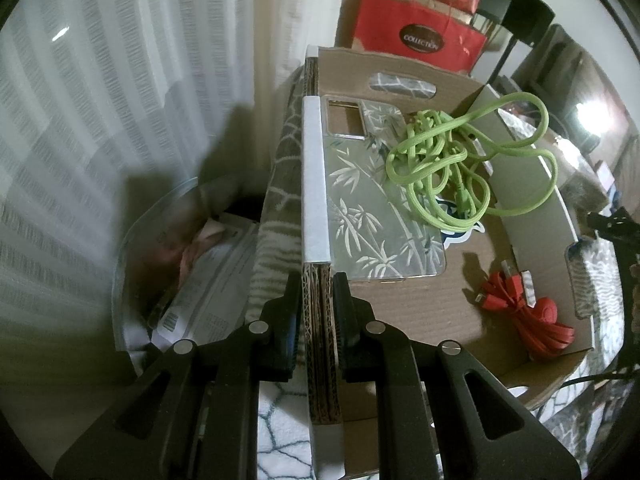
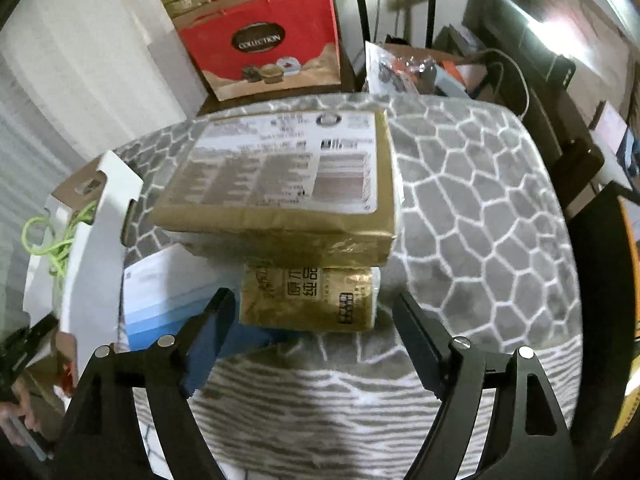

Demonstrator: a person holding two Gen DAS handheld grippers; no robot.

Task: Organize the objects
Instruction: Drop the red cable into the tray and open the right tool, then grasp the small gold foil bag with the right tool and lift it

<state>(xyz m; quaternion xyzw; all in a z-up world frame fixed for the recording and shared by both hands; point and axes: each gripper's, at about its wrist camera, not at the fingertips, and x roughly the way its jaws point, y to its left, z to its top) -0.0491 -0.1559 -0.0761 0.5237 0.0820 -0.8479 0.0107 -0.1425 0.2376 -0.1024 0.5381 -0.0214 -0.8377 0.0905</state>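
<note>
On the left side, my left gripper (image 1: 316, 300) is clamped on the near wall of the cardboard tray (image 1: 416, 312), whose long edge runs straight away from me; inside lie the bamboo-print phone case (image 1: 380, 216), the green cable (image 1: 452, 160) piled across its far right, and the red cable (image 1: 524, 312) near the right wall. Moving right, my right gripper (image 2: 312, 320) hangs released, jaws wide, just short of the small gold packet (image 2: 312, 300), which sits dead ahead between the fingertips, its long axis crosswise, tucked under the larger labelled parcel (image 2: 288, 184). The tray (image 2: 96, 216) stands to that packet's left, so I judge the right arm the nearer one for the pick
</note>
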